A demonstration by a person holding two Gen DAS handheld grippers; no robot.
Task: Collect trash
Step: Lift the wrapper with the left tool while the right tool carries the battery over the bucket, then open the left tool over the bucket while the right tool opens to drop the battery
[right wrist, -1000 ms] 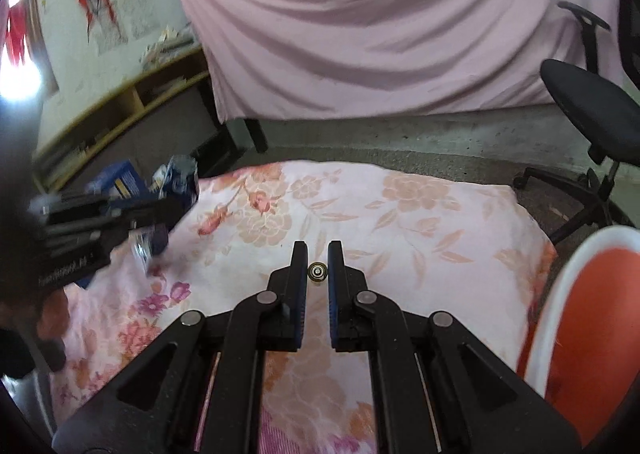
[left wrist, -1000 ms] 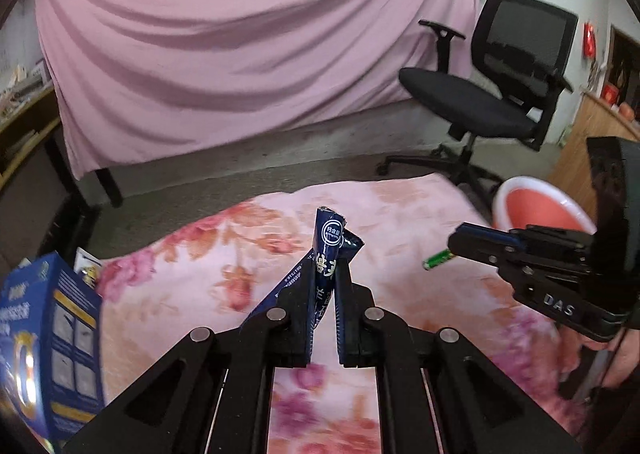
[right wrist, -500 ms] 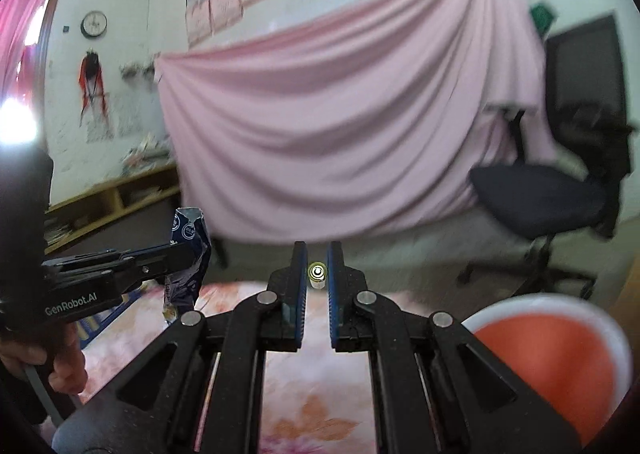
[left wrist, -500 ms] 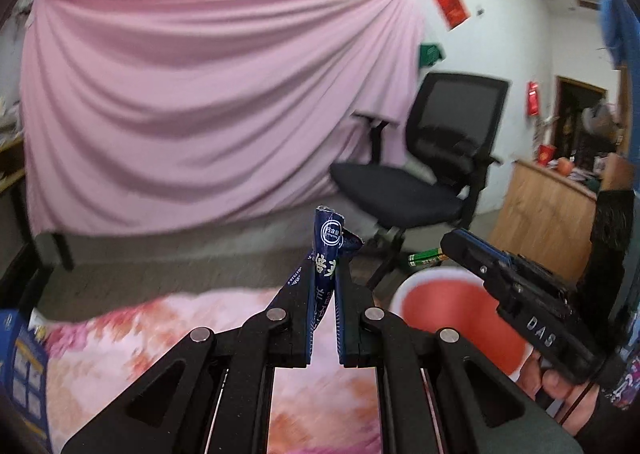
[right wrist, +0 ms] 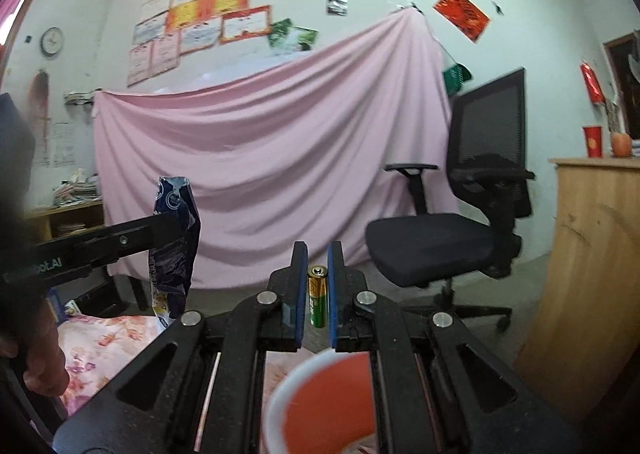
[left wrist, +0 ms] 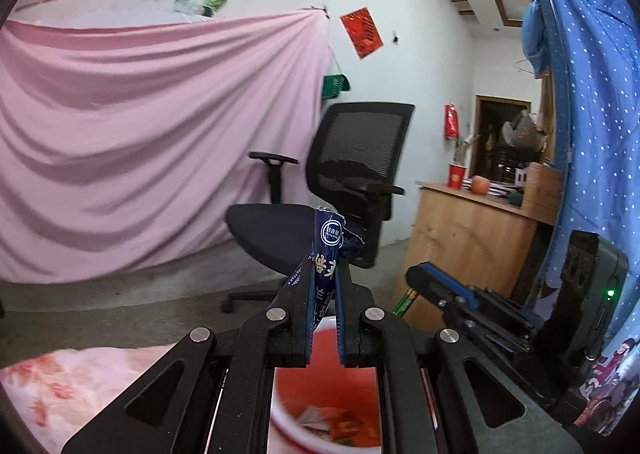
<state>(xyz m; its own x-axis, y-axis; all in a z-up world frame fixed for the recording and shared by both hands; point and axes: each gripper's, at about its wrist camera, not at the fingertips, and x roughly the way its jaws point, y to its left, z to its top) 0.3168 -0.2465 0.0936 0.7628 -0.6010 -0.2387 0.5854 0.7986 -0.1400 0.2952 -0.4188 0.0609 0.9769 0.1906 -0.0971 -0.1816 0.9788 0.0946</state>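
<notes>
My left gripper (left wrist: 323, 278) is shut on a crumpled dark blue wrapper (left wrist: 327, 250) that sticks up past its fingertips; the same wrapper (right wrist: 174, 250) shows at the left of the right wrist view. My right gripper (right wrist: 317, 254) is shut on a green and gold battery (right wrist: 317, 296) standing upright between its pads; its green end (left wrist: 405, 300) pokes out in the left wrist view. Below both grippers sits a red bin with a white rim (left wrist: 332, 386) (right wrist: 332, 402), with some scraps in its bottom. Both grippers are held up, roughly level, above it.
A black office chair (left wrist: 340, 190) (right wrist: 472, 222) stands ahead before a pink draped sheet (left wrist: 140, 134). A wooden cabinet (left wrist: 472, 238) is at the right, beside a blue dotted cloth (left wrist: 592, 94). The floral-covered table (left wrist: 80, 386) (right wrist: 104, 338) lies low left. A hand (right wrist: 36, 354) holds the left gripper.
Both grippers rose and swung right, off the floral table to above the red bin, tilting up to level. The wrapper and battery stayed gripped.
</notes>
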